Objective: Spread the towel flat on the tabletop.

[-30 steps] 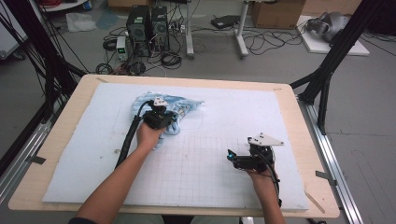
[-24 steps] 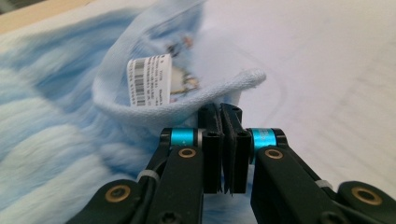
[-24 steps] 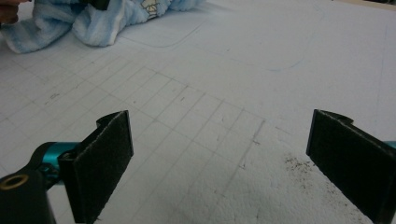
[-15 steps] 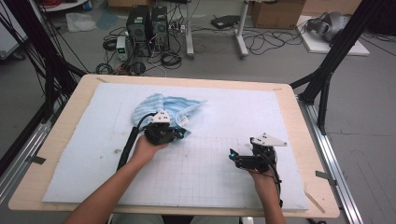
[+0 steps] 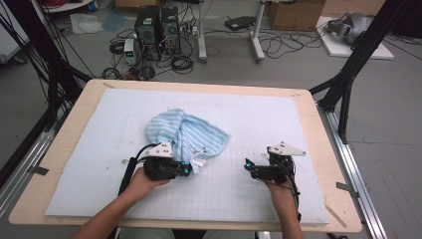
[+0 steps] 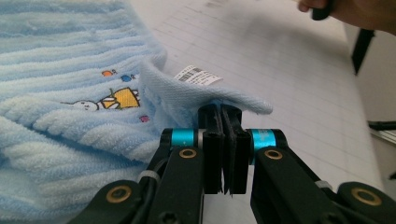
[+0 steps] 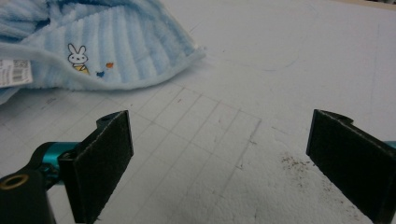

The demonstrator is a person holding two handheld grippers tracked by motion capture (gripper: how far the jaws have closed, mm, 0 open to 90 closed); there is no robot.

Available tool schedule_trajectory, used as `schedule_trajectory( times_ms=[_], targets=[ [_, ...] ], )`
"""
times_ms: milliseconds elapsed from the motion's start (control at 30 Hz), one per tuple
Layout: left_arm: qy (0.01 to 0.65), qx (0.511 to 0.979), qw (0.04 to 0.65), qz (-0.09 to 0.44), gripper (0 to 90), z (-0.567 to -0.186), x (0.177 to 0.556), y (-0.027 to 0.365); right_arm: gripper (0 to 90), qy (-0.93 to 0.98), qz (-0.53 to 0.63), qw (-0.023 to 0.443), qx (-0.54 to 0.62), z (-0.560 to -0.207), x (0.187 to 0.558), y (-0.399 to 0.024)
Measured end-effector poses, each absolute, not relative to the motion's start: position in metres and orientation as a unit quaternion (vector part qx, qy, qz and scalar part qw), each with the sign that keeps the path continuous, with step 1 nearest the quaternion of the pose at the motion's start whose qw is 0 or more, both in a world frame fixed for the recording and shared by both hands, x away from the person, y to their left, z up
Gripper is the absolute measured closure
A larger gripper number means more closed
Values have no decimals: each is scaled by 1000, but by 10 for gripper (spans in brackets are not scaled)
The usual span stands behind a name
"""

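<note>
Pale-blue ribbed towel (image 5: 185, 135) lies crumpled mid-mat, its hem corner beside the barcode label (image 6: 197, 76) clamped tight in the left gripper (image 5: 185, 170). That looks like a drag to spread it. Right of the towel, the right gripper (image 5: 247, 166) waits, jaws wide apart, holding nothing; next it likely needs another corner. A second ago the towel sat farther up the mat; the left hand has pulled it nearer.

My view: wooden desk (image 5: 64, 199) under a white gridded mat (image 5: 278, 114); grey floor (image 5: 393, 129) beyond, with computer towers (image 5: 158, 25) and cables (image 5: 283, 45).
</note>
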State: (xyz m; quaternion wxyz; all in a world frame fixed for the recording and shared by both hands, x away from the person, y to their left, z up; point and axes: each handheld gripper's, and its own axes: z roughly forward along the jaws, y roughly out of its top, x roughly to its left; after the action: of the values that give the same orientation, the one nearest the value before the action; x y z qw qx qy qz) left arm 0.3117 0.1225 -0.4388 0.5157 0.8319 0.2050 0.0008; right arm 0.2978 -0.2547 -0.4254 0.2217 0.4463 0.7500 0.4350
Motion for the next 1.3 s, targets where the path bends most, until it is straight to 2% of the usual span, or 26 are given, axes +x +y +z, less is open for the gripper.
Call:
schedule_trajectory(
  times_ms=[33,67,133,267,300,400,433,500,533,700,767,800,833,867,900,933,967,1167,1300],
  targets=[
    [216,828,518,-5,669,-440,311,126,62,752,434,220,446,-426,300,-252],
    [233,823,518,-8,555,-440,312,129,63,753,434,217,445,-426,301,-250],
    [257,817,516,3,467,-440,313,137,77,758,429,211,444,-427,305,-246],
    [293,795,529,38,421,-436,319,160,82,763,422,210,442,-427,312,-238],
    [302,791,529,51,412,-434,320,167,207,766,422,202,440,-426,319,-232],
    [327,782,522,95,395,-429,325,182,234,769,428,199,430,-424,327,-223],
    [334,781,516,112,383,-428,326,185,298,777,431,190,418,-424,338,-211],
    [350,779,502,139,369,-428,328,188,322,781,428,185,415,-424,344,-205],
    [355,780,494,148,352,-428,328,189,404,794,419,173,404,-426,357,-191],
    [378,792,445,179,315,-437,330,185,404,813,387,163,404,-438,384,-163],
    [385,799,425,182,353,-441,333,185,405,827,357,168,400,-445,390,-155],
    [386,806,412,179,417,-444,334,185,422,829,355,173,395,-446,390,-153],
    [388,810,404,176,528,-446,336,186,471,830,354,172,396,-446,389,-153],
    [383,814,402,171,637,-448,337,188,567,831,354,166,395,-445,388,-154],
    [379,815,406,167,637,-448,337,189,567,831,354,166,395,-445,388,-154],
    [376,816,405,168,750,-447,337,191,649,834,353,160,392,-444,386,-154],
    [374,818,401,173,844,-446,338,192,813,846,341,155,378,-440,381,-156],
    [393,806,405,180,854,-442,342,211,833,861,325,147,364,-437,360,-167],
    [411,791,412,190,855,-439,348,229,831,865,324,133,360,-434,329,-188]
  ],
)
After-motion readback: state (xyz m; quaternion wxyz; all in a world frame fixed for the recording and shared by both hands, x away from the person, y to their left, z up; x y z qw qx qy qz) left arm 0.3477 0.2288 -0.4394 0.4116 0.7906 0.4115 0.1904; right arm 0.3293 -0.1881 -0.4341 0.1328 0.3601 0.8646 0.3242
